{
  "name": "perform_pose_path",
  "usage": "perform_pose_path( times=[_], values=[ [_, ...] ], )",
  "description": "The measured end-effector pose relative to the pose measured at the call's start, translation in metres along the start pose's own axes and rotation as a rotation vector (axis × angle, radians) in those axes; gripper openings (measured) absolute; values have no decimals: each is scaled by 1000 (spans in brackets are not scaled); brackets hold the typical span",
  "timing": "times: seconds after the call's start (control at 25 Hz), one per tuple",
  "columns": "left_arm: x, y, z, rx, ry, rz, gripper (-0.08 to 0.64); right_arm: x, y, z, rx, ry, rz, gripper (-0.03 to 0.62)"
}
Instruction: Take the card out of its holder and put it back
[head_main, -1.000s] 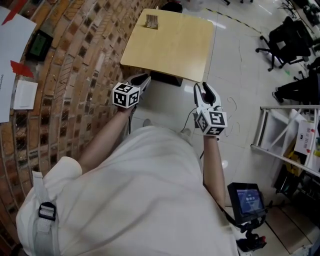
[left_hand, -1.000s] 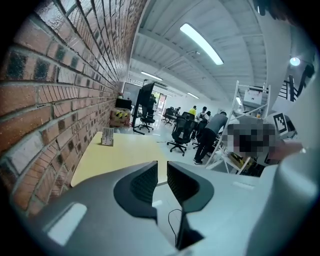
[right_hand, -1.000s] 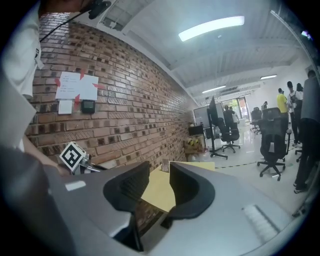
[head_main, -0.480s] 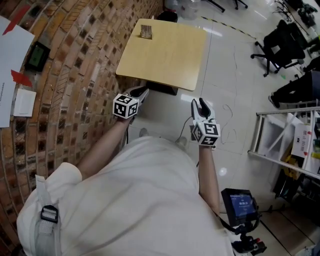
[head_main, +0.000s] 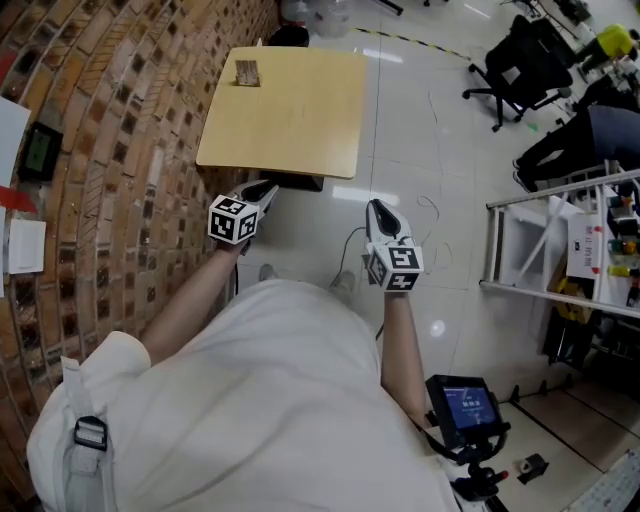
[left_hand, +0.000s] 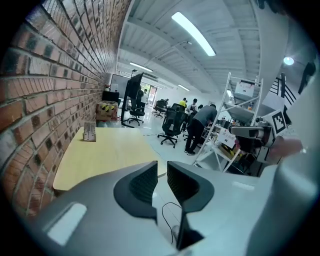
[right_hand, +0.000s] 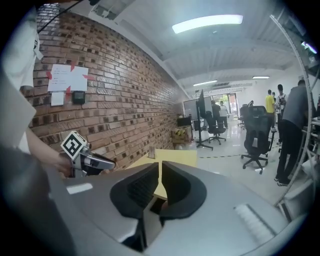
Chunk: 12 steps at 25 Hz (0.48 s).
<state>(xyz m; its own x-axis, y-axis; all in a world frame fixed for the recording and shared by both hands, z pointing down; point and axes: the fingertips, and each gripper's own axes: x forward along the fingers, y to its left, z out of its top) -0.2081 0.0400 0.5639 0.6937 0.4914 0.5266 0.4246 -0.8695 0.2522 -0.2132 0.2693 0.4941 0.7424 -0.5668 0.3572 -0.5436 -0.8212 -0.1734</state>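
One card (head_main: 246, 70) stands in its holder (head_main: 246, 78) at the table's (head_main: 290, 120) far left corner. It is probably light, thin and bendable, so pinch its top edge. Left claw (head_main: 268, 187) is part open and empty. Right claw (head_main: 380, 208) has just been closing; its jaws are nearly together on nothing.

Open-plan office, brick wall (head_main: 110, 150), office chairs (head_main: 520, 65), shelving (head_main: 560, 250)

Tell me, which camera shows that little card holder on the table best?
The left gripper view: the card holder stands upright, side-on, unblocked. The head view shows it small, from above; the right gripper view, tiny and distant.
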Motion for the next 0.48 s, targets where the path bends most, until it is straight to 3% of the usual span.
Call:
perform_pose_path(
  times=[0.48],
  values=[
    [31,-23,20,75,19,-139,81,-25,-9,18,-13,-54,-111,17]
  ],
)
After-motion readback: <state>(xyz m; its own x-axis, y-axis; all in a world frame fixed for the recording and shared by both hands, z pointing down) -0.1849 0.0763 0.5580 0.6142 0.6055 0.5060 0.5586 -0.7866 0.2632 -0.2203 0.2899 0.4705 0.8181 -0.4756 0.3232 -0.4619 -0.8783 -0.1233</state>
